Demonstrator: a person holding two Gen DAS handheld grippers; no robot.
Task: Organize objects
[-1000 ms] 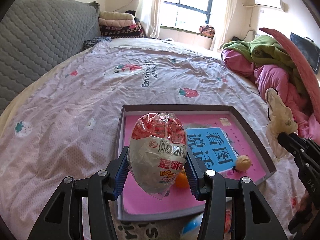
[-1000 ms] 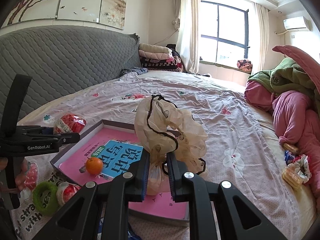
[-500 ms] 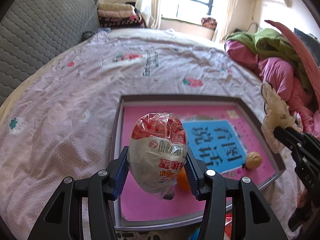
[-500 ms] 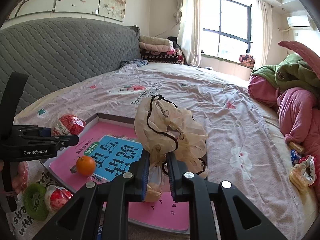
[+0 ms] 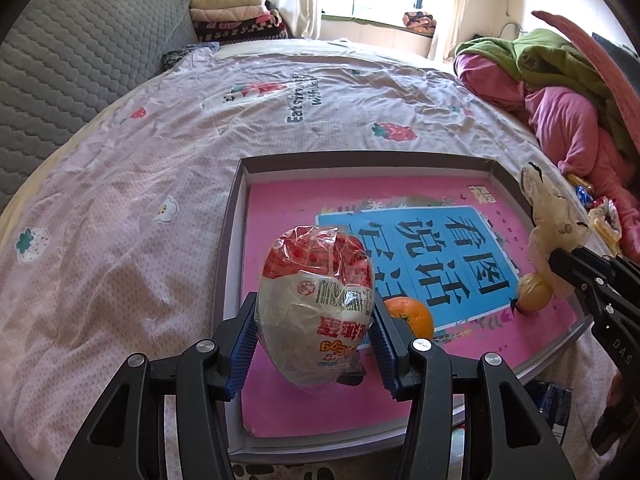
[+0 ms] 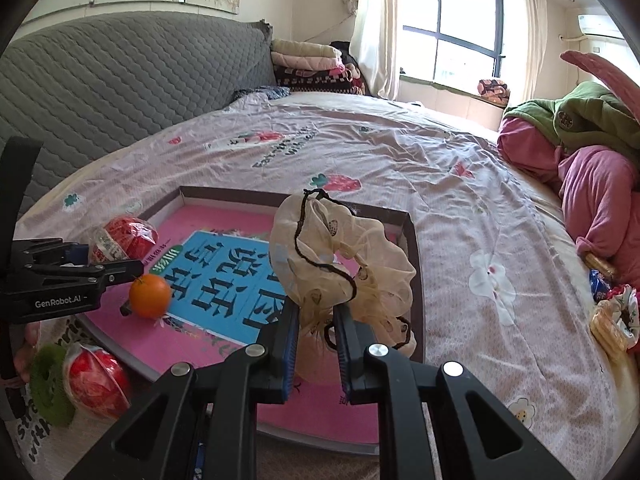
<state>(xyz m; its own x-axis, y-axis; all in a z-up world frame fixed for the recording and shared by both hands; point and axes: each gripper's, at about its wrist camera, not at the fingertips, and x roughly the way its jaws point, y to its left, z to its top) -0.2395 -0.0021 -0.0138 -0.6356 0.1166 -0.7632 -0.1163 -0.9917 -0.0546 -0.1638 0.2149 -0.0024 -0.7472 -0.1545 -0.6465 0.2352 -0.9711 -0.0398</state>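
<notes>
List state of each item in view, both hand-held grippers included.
left hand-held gripper: shut on red-and-white snack packet
red-and-white snack packet: held above the tray
right hand-held gripper: shut on beige scrunchie
beige scrunchie: held above the tray
tray: open, on the bed
orange: loose in the tray
green ring: outside the tray, on the bed
second red packet: beside green ring, outside the tray

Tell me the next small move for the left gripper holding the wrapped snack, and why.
Probably lower it a little and open. The left gripper is shut on the wrapped snack, which already hangs over the pink floor of the box, left of the orange, with bare space below.
</notes>
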